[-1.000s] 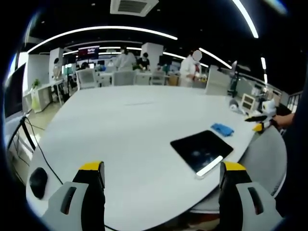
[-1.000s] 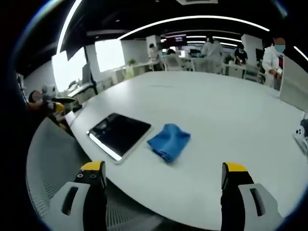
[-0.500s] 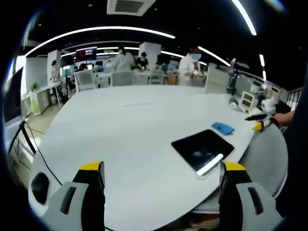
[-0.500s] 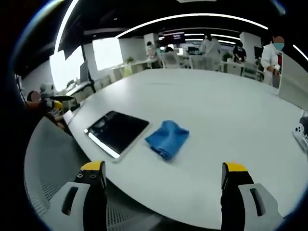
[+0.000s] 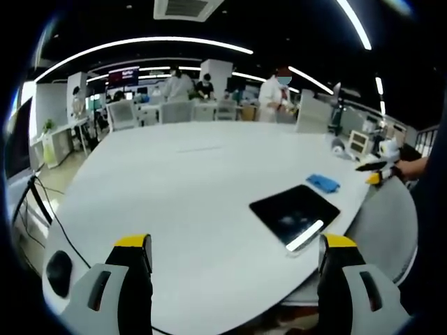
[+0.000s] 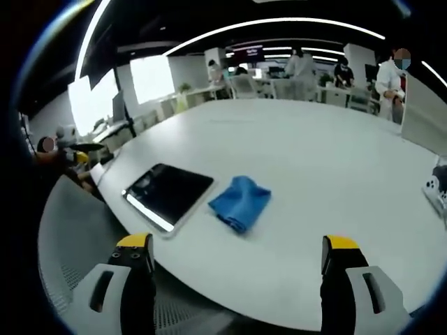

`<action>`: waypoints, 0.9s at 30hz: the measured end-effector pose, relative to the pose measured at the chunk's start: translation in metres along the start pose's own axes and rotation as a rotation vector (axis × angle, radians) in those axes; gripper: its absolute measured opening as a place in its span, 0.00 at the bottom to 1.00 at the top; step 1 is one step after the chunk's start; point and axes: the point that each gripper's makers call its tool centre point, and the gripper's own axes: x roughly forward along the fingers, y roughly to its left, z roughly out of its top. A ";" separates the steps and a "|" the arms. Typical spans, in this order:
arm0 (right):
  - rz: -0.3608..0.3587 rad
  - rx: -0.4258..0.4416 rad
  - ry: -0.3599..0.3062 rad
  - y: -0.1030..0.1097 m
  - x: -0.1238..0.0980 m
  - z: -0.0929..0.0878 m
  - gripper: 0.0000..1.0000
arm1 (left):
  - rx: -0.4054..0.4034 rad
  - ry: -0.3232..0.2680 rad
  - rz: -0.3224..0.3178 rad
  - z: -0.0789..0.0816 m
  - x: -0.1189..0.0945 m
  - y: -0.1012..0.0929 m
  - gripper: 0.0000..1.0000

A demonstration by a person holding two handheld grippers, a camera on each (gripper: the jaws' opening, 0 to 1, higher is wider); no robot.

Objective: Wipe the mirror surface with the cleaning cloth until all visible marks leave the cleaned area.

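A dark rectangular mirror (image 5: 295, 213) (image 6: 167, 194) with a bright strip along one edge lies flat near the edge of the white table (image 5: 181, 188) (image 6: 335, 167); faint smudges show on it. A crumpled blue cloth (image 5: 323, 183) (image 6: 240, 202) rests on the table right beside the mirror. My left gripper (image 5: 230, 279) is open, held back from the table with nothing between its jaws. My right gripper (image 6: 234, 279) is open too, short of the cloth and empty. The other gripper (image 5: 374, 174) (image 6: 77, 155) appears small at the side of each view.
A black cable and a dark round object (image 5: 56, 265) lie at the table's left edge. Small white devices (image 5: 357, 146) (image 6: 438, 192) stand near the far rim. A grey mesh chair (image 6: 70, 237) sits below the table. Several people work at desks behind.
Both views drifted slightly; the mirror and cloth lie where they were. Both grippers stayed open.
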 end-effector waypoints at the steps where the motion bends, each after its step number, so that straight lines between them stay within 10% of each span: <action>1: -0.008 0.008 -0.002 -0.001 0.000 0.003 1.00 | 0.001 0.000 0.001 0.000 0.000 0.001 1.00; 19: -0.103 -0.046 -0.018 -0.009 0.061 0.088 0.83 | -0.002 0.001 -0.016 0.004 0.005 -0.003 1.00; 27: -0.137 0.056 0.113 -0.027 0.108 0.046 0.36 | -0.014 0.011 -0.008 -0.001 0.006 0.002 1.00</action>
